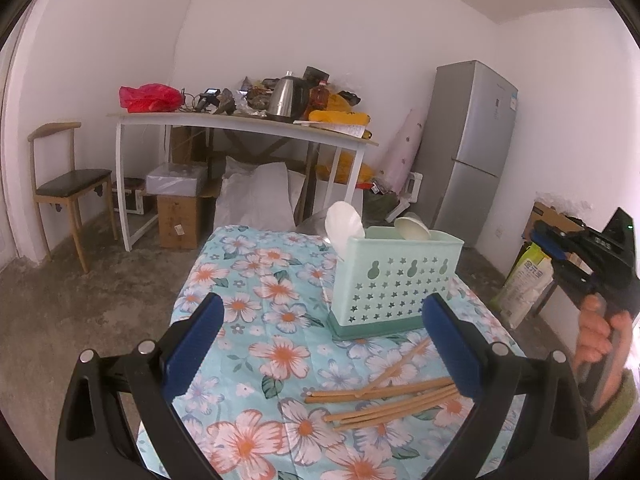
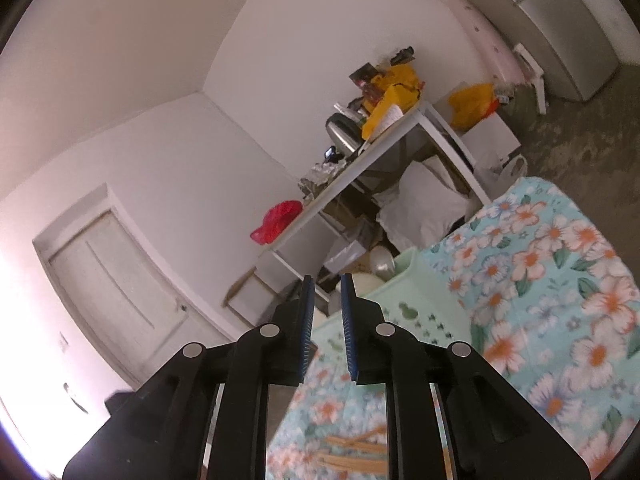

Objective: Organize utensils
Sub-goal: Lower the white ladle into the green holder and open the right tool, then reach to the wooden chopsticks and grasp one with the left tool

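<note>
My left gripper point(image 1: 320, 344) is open wide above the floral tablecloth point(image 1: 256, 280), with nothing between its blue pads. Several wooden chopsticks point(image 1: 384, 396) lie loose on the cloth just below its right finger. Behind them stands a mint green utensil holder point(image 1: 394, 280) with white spoons point(image 1: 344, 228) sticking out of it. A hand point(image 1: 600, 332) holds my right gripper point(image 1: 546, 238) off the table's right side. In the right wrist view, the right gripper point(image 2: 326, 284) shows a narrow gap with nothing in it, pointing past the holder point(image 2: 404, 300). The chopsticks point(image 2: 352, 452) show blurred below it.
A white table point(image 1: 240, 124) piled with a kettle point(image 1: 286, 98), a red bag and yellow bags stands behind. A wooden chair point(image 1: 68, 184) is at the left and a grey fridge point(image 1: 472, 148) at the right. Boxes and white sacks sit on the floor.
</note>
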A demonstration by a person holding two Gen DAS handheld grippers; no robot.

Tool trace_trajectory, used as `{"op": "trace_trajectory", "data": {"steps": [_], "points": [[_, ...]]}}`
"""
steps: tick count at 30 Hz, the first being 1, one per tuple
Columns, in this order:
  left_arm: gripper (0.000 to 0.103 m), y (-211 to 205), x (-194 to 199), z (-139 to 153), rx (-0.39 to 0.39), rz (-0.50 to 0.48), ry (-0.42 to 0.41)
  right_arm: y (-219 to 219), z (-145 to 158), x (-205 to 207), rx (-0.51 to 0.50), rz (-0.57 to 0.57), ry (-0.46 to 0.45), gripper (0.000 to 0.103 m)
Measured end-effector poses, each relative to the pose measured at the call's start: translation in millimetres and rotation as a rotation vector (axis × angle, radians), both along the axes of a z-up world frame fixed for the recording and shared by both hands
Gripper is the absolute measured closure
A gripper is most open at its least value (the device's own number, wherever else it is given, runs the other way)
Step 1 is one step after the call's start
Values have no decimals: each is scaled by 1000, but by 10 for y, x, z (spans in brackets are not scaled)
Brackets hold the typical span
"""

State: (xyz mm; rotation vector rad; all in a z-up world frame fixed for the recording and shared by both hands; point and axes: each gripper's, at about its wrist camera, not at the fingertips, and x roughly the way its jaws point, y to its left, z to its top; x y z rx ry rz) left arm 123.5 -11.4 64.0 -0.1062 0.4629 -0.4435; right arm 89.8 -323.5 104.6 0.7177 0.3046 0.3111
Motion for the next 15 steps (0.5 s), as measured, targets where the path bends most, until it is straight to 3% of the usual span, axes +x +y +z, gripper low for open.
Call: {"op": "trace_trajectory", "data": {"steps": [5,9,15], "points": [[6,-41,-31,-6,8,-5,2,180,59,-89,-134,-15,42,79],[6,-9,-74,-61,-4,3,15,372,-74,-249,-197,-8,87,71],[6,21,-115,-385,-4,-13,96,762,-621,-493,-348,-45,308,71]]}}
